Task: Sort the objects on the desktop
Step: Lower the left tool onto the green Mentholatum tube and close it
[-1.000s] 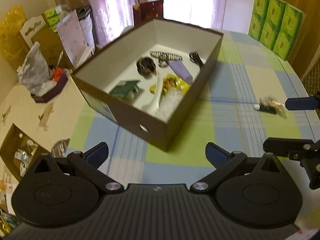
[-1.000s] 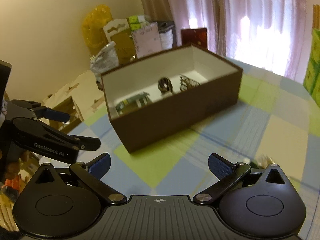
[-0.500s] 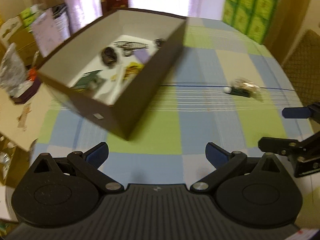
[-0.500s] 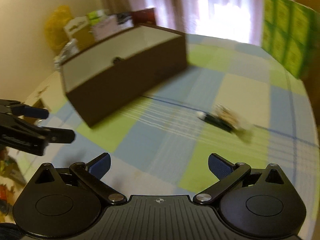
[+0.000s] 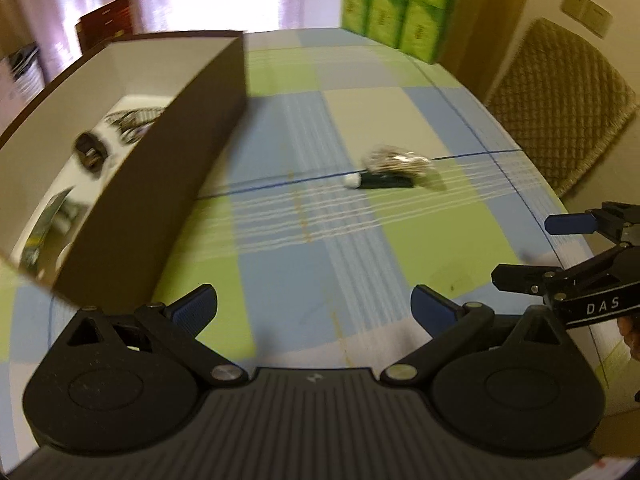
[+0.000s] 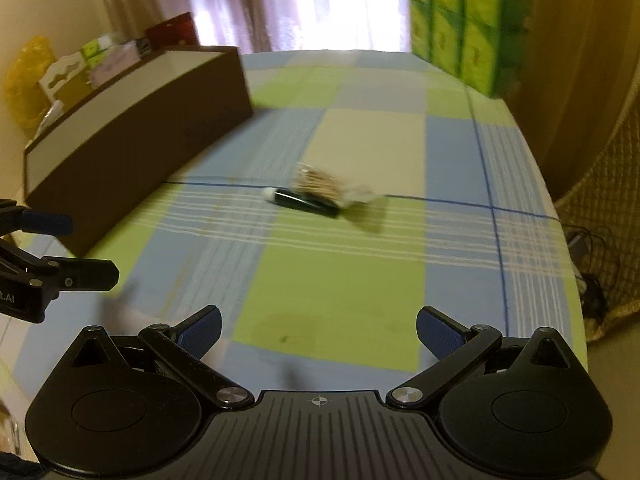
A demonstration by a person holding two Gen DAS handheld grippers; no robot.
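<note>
The left hand-held gripper (image 5: 314, 306) hovers low over the table (image 5: 420, 240), covered in a green, blue and cream checked cloth, with its blue-padded fingers spread apart and nothing between them. The right hand-held gripper (image 6: 318, 326) is likewise spread wide and empty, just beside the left one.

Two things remain loose on the cloth, touching each other: a small dark tube with a white cap (image 6: 302, 202) and, behind it, a crinkly clear packet of pale stick-like contents (image 6: 320, 182). The blur hides finer detail. They lie well apart from both grippers and to the right of the large brown cardboard box with a white interior (image 5: 160, 168), which already holds several small items.

The step in hand appears to be the approach to these last pieces. The next move likely calls for the right gripper to reach forward, line its fingers across the tube's narrow width, and close.
</note>
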